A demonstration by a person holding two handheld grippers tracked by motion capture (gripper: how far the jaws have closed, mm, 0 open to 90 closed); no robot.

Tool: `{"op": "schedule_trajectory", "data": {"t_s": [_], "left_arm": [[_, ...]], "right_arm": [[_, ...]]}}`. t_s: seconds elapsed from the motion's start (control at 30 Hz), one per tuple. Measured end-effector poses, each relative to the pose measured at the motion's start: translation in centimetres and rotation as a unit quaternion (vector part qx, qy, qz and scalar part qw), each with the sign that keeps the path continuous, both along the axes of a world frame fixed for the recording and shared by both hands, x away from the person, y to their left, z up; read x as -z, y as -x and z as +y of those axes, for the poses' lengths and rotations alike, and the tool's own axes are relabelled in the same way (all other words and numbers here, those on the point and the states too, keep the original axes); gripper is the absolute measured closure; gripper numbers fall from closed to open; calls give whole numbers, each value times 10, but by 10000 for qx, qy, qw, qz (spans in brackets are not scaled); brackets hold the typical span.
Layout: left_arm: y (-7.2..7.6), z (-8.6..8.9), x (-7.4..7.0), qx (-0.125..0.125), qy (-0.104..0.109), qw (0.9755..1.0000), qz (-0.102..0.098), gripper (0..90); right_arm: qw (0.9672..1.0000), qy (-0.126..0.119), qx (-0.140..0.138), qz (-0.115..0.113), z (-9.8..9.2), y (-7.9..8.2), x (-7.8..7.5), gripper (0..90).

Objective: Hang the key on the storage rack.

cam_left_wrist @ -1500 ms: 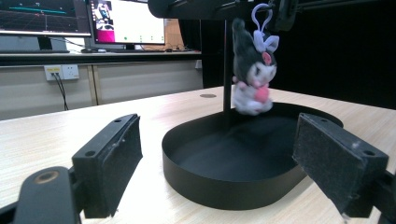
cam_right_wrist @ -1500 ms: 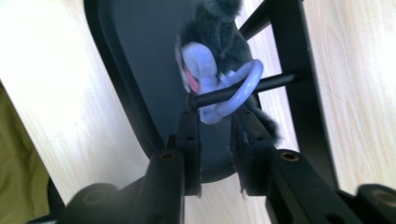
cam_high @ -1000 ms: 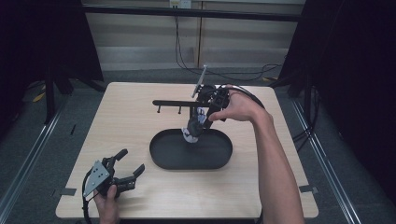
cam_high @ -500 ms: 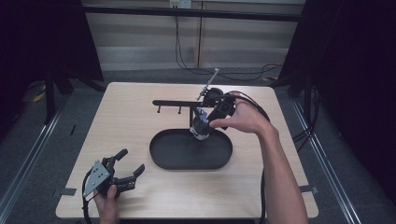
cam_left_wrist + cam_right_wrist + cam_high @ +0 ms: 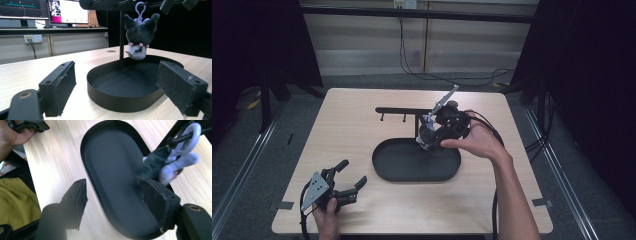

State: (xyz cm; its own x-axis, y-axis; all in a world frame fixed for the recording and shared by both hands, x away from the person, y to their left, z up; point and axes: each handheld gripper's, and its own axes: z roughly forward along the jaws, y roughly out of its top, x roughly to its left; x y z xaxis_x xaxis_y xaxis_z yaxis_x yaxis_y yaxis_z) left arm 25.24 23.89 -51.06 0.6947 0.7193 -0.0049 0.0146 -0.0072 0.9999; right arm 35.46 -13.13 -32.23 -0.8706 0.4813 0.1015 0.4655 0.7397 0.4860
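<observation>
Backing the right gripper [image 5: 428, 139] off with jaws just spread and empty, we leave the plush keychain [image 5: 138, 40] hanging — over the tray's [image 5: 384, 170] far rim.

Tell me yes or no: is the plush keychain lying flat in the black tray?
No, the plush keychain hangs by its lilac clip from the stand's bar, above the black tray.

Plush toy [image 5: 160, 163] smeared by blur in the right gripper view, its face unreadable. High view: toy too small to make out, tucked behind the right gripper [image 5: 432, 137]. Stand's crossbar [image 5: 120, 3] cut off by the left gripper view's top edge.
</observation>
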Motion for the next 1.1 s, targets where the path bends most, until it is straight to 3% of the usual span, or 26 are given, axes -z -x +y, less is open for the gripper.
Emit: {"op": "schedule_trajectory", "data": {"t_s": [0.23,0.43,0.53,0.6,0.73,0.9,1.0,1.1], "left_arm": [[0,0,0,0,0,10000,0,153],[0,0,0,0,4,10000,1,153],[0,0,0,0,1,10000,0,153],[0,0,0,0,1,10000,-1,153],[0,0,0,1,-1,10000,0,152],[0,0,0,1,1,10000,0,152],[0,0,0,1,1,10000,1,153],[0,0,0,0,1,10000,0,153]], "right_arm": [[9995,-189,127,-205,-4,15,14,287],[9978,-512,289,-314,-8,26,29,242],[9954,-780,369,-412,-11,33,35,223],[9944,-865,331,-518,-12,37,39,143],[9908,-1205,283,-551,-18,46,48,141],[9874,-1329,489,-711,-22,56,66,145],[9823,-1481,649,-949,-26,64,77,144],[9714,-1658,946,-1410,-34,73,91,145]]}}
